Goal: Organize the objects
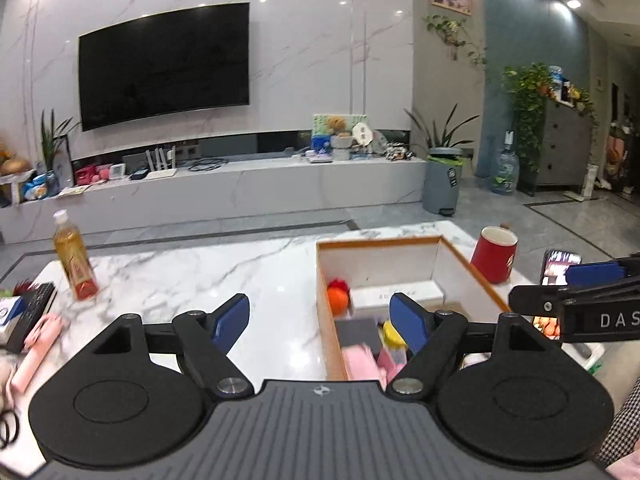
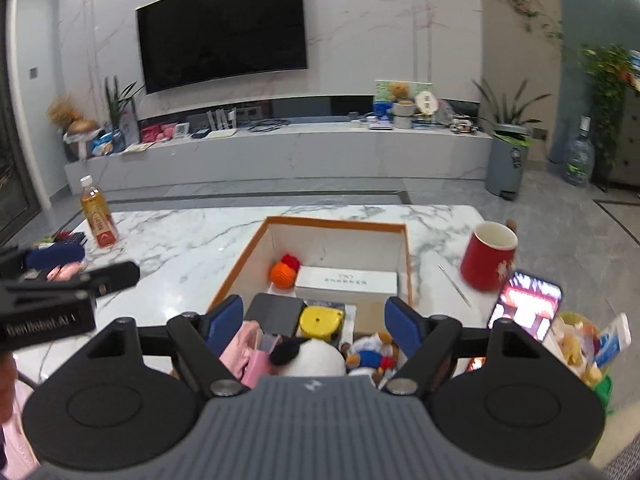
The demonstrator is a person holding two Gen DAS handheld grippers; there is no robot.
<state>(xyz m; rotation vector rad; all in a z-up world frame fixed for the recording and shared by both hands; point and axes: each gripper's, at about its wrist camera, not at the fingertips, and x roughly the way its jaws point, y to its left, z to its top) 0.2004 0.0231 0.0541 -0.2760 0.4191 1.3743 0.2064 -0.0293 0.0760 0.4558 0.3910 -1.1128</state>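
On the white marble table [image 2: 192, 240] sits the task's collecting place, an open cardboard box with orange rim and white inner walls [image 2: 336, 222], already holding an orange ball [image 2: 282, 275], a long white carton [image 2: 347, 283], a flat dark grey case [image 2: 276, 312], a round yellow plastic piece [image 2: 322, 322], some pink soft items [image 2: 248, 348] and small plush toys [image 2: 372, 354]. What we judge remains loose: the clear plastic bottle of amber tea with a white cap [image 1: 74, 258], standing upright well left of the box, and the red ceramic mug with white inside [image 2: 488, 256], upright to the right of it. We would expect the bottle to be fairly heavy with liquid, smooth and slippery, best taken across its labelled body low down. The mug looks stiff and breakable; we would grip its wall over the rim. A lit phone [image 2: 526, 306] stands propped just beside the mug, glassy and easily toppled.

Our left hand-held gripper [image 1: 320, 320] hangs above the table at the box's left wall, jaws spread wide, nothing between them. Our right hand-held gripper [image 2: 314, 322] hovers over the box's near end, jaws also apart and gripping nothing
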